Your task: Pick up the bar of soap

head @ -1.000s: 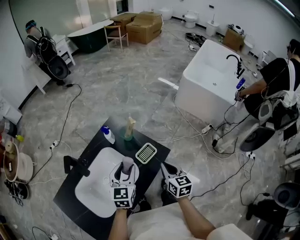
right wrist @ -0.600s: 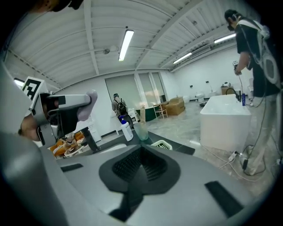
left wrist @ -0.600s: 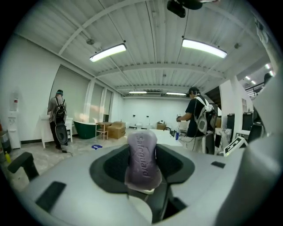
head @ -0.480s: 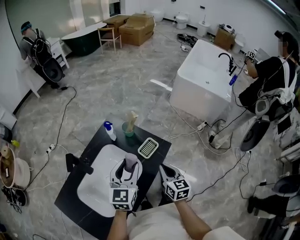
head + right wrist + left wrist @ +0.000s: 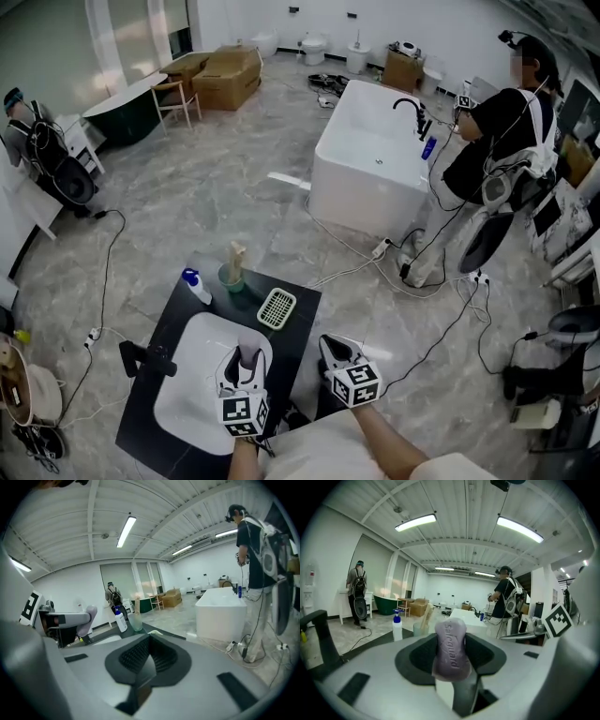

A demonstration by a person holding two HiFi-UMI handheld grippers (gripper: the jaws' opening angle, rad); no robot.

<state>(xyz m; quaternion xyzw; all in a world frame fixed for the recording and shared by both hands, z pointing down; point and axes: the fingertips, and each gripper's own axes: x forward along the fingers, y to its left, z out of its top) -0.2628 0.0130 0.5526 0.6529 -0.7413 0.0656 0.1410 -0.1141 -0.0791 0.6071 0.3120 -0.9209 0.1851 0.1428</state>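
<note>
Grey marble floor (image 5: 187,187) fills most of what we see from the head view, with cables trailing across it. On it stands a white bathtub (image 5: 370,150), and a person (image 5: 502,112) is bent at the tub's far corner, while another person (image 5: 37,155) stands by the left wall. Nearer to us is a black counter (image 5: 302,305) with a white basin (image 5: 187,384) sunk into it and a black faucet (image 5: 145,359) at the basin's left edge. Our left gripper (image 5: 247,364) hangs over the right part of the basin, its jaws clamped on the bar of soap (image 5: 451,648). Our right gripper (image 5: 336,349) sits just off the counter's right edge, well apart from the soap; in the right gripper view its ribbed pads (image 5: 161,656) meet with nothing between them. At the back of the counter a white slotted soap dish (image 5: 277,307) lies near the right corner. To its left a greenish cup (image 5: 231,277) holds something pale and upright. Further left stands a pump bottle (image 5: 195,284) with a blue top. The soap itself is lavender, stands upright between the left jaws, and shows raised lettering on the face turned toward the left gripper view.
</note>
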